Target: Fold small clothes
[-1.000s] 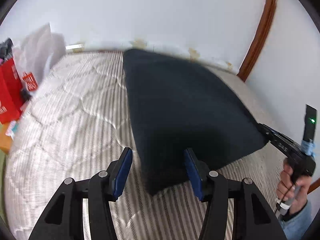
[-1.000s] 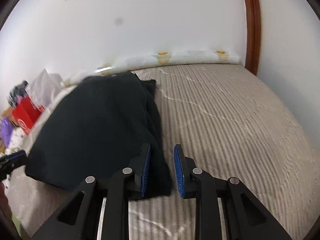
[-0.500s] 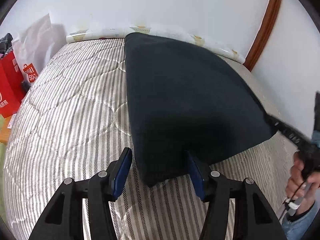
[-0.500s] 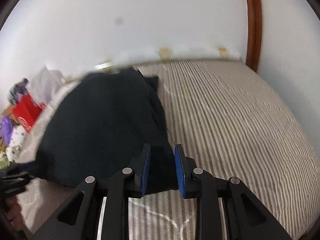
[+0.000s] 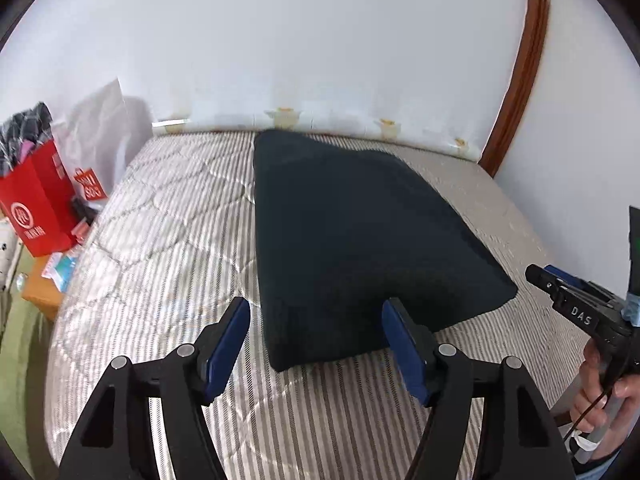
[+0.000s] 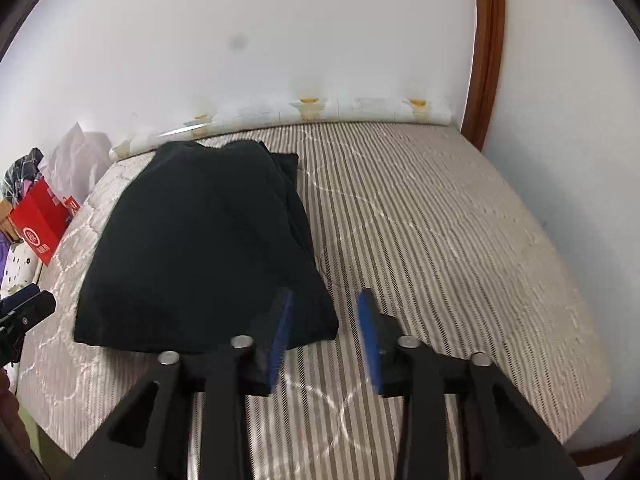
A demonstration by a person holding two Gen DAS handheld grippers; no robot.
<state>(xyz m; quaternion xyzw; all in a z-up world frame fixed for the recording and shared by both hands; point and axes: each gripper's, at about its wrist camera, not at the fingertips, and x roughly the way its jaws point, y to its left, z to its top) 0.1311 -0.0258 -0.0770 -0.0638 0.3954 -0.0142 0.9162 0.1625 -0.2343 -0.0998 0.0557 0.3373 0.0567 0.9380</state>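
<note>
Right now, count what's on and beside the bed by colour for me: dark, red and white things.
Dark: 1, the folded dark garment on the striped mattress
Red: 1, the red paper bag beside the bed
White: 1, the white plastic bag behind it
Total: 3

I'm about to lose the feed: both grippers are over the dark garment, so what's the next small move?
Probably lift both grippers clear. The dark garment lies folded flat on the mattress. The left gripper and right gripper are opening, their pads off the cloth, so nothing is held.
</note>
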